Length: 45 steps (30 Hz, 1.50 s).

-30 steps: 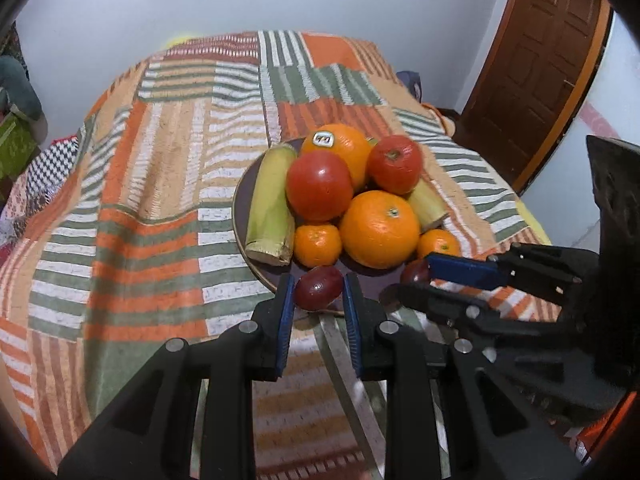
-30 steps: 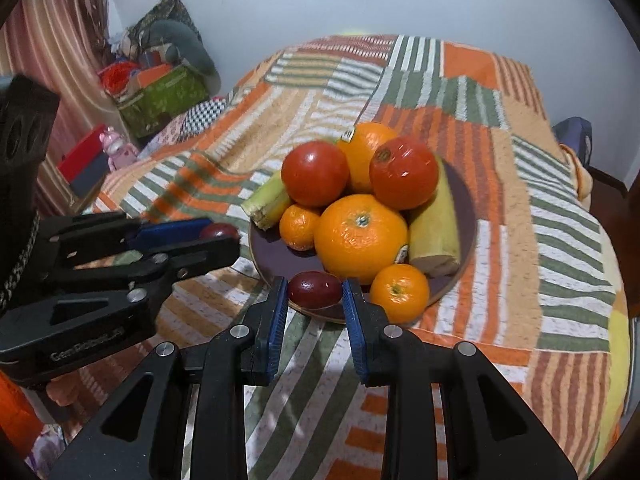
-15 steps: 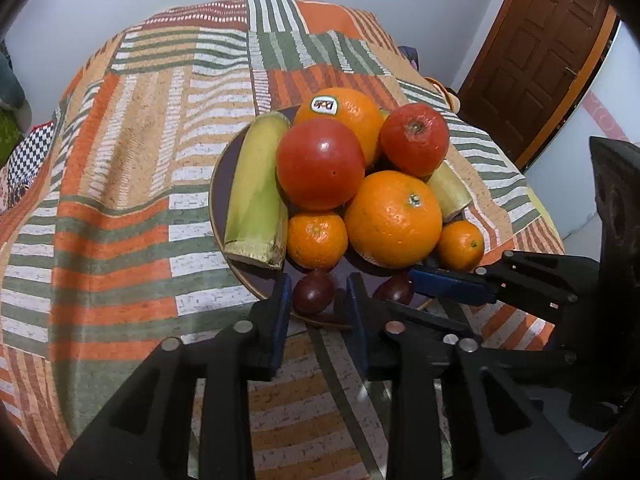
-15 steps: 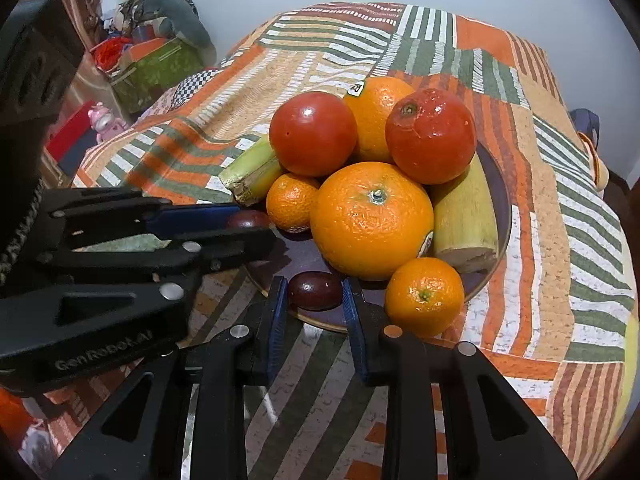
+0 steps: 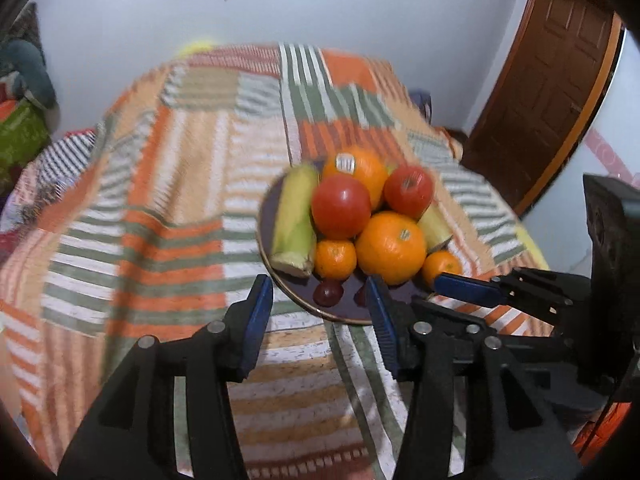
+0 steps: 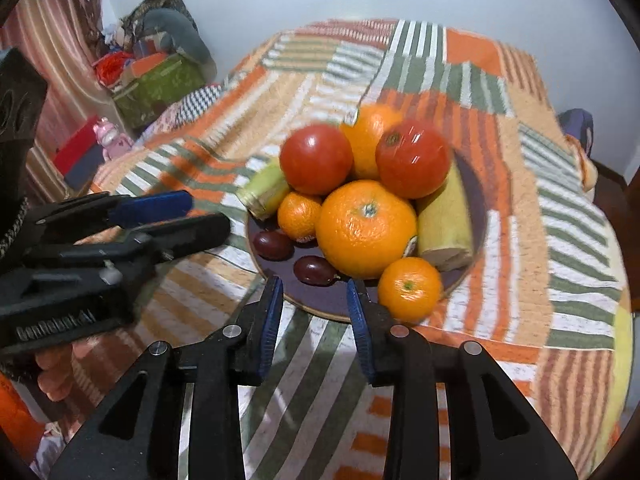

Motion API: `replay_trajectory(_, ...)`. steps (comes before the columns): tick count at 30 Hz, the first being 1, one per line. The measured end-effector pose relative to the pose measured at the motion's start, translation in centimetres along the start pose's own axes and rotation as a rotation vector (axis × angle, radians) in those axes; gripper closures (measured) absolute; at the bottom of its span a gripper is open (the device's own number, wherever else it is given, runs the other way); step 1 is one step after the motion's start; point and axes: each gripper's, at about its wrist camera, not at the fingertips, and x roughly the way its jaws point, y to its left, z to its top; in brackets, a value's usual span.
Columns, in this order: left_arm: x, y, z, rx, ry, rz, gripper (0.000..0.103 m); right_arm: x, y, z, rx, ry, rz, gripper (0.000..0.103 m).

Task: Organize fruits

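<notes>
A dark plate (image 5: 340,312) (image 6: 320,300) on the striped bedspread holds a heap of fruit: two red tomatoes (image 5: 341,206), two large oranges (image 6: 366,228), two small mandarins (image 6: 410,288), and two yellow-green banana pieces (image 5: 294,226). Two dark red grapes lie at the plate's near edge, one (image 5: 328,292) (image 6: 274,244) to the left and one (image 6: 314,270) to the right. My left gripper (image 5: 320,310) is open and empty, just short of the plate. My right gripper (image 6: 314,304) is open and empty, just short of the right grape.
The plate lies on a bed with an orange, green and white striped cover (image 5: 180,200). A brown door (image 5: 552,92) stands at the right. A green box and clutter (image 6: 156,88) lie on the floor at the left of the bed.
Both grippers have opened and let go of their grapes, which now lie on the plate. Both grippers have drawn back from the plate.
</notes>
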Motion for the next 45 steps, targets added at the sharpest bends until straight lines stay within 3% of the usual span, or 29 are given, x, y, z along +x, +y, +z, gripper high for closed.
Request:
replay_trajectory(15,-22.1,-5.6,-0.3,0.052,-0.484,0.029,0.054,-20.6,4.1,-0.9,-0.036,-0.474,-0.063,0.068)
replay_trajectory(19,-26.7,-8.0,-1.8,0.091,-0.590,0.065,0.047,-24.8,5.5,-2.1,-0.044,-0.586,-0.063,0.068)
replay_trajectory(21,-28.2,-8.8,-2.4,0.103,-0.616,0.063,0.045,-26.0,6.1,-2.6,-0.045,-0.621,-0.064,0.066)
replay_trajectory(23,-29.4,-9.6,-3.1,0.116,-0.639,0.073,0.041,-27.1,6.5,-3.2,-0.040,-0.654,-0.062,0.054)
replay_trajectory(29,-30.9,-11.3,-4.6,0.142,-0.680,0.107,0.015,-29.0,7.1,-4.8,-0.020,-0.738,-0.110,0.025)
replay_trajectory(35,-31.5,-12.2,-5.7,0.154,-0.680,0.108,0.009,-29.2,7.7,-5.1,-0.031,-0.765,-0.165,0.009)
replay_trajectory(38,-31.9,-12.0,-6.2,0.143,-0.687,0.110,0.006,-29.3,8.0,-5.7,-0.027,-0.782,-0.197,0.002)
replay_trajectory(45,-31.8,-11.8,-6.4,0.128,-0.687,0.116,0.004,-29.6,8.4,-6.4,-0.040,-0.788,-0.214,0.002)
